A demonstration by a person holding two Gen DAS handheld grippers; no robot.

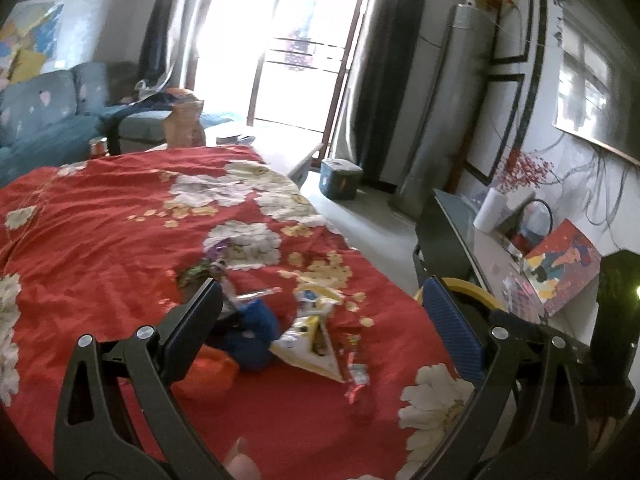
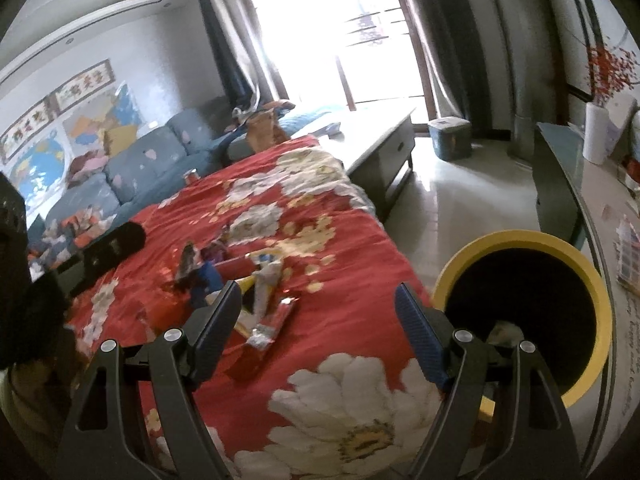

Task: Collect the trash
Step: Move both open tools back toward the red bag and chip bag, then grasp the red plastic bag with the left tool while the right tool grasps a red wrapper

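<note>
Both claws stand wide and empty: the left gripper (image 1: 320,312), the right gripper (image 2: 318,304). Crinkled foil and plastic snack wrappers (image 2: 264,300) lie just ahead on the rumpled red floral cloth (image 2: 340,232); the round yellow-rimmed black bin (image 2: 524,304) sits beside the right claw's right finger.

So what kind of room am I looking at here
Most likely a home living room. A blue sofa stands along the wall under framed pictures, a low coffee table sits before bright glass doors, and a surface under a red floral cloth holds scattered wrappers.
</note>
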